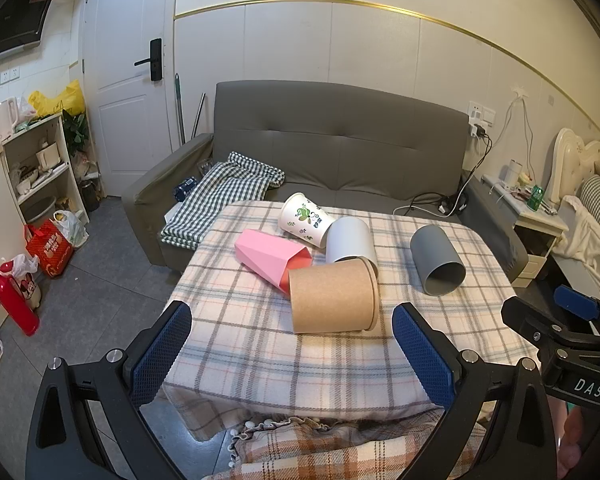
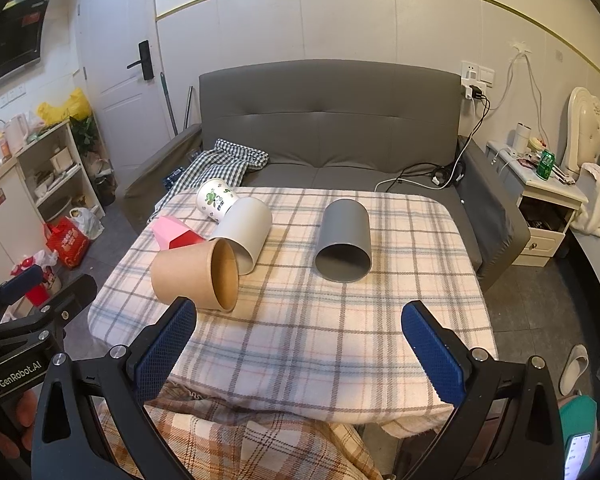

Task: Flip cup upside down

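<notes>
Cups: five lie on their sides on the plaid surface [image 2: 340,340].
Grey cup [image 2: 343,245]: apart from the rest, mouth toward the right claw [image 2: 300,344], straight ahead.
Brown cup [image 1: 334,297]: ahead of the left claw [image 1: 292,352].
Claws: both spread, empty.

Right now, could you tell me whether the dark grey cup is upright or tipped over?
Tipped over: the dark grey cup lies on its side on the plaid tablecloth, open mouth facing the cameras.
</notes>
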Motion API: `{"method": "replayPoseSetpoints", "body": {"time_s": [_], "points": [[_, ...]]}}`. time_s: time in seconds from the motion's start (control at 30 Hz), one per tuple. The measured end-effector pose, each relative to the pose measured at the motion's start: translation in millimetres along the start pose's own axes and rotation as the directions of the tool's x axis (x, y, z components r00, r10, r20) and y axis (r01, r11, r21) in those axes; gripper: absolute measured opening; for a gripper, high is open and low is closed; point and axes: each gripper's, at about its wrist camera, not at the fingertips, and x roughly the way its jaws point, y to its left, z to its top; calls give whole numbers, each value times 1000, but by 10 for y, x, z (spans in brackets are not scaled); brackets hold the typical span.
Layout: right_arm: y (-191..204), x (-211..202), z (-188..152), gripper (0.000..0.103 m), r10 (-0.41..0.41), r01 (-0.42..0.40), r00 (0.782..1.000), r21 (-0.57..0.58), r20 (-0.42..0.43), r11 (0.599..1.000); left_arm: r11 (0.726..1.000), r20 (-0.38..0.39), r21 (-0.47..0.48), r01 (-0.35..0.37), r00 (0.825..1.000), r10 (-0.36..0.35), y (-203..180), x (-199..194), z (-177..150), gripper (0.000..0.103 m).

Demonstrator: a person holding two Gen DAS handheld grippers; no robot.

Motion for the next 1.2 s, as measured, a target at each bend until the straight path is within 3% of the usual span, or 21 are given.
{"method": "replayPoseSetpoints", "body": {"time_s": [1.2], "points": [[16, 45, -49, 103, 15, -14, 1000, 4, -14, 1000, 1000, -7, -2, 1, 1000, -1, -7, 27, -39, 103]]}}
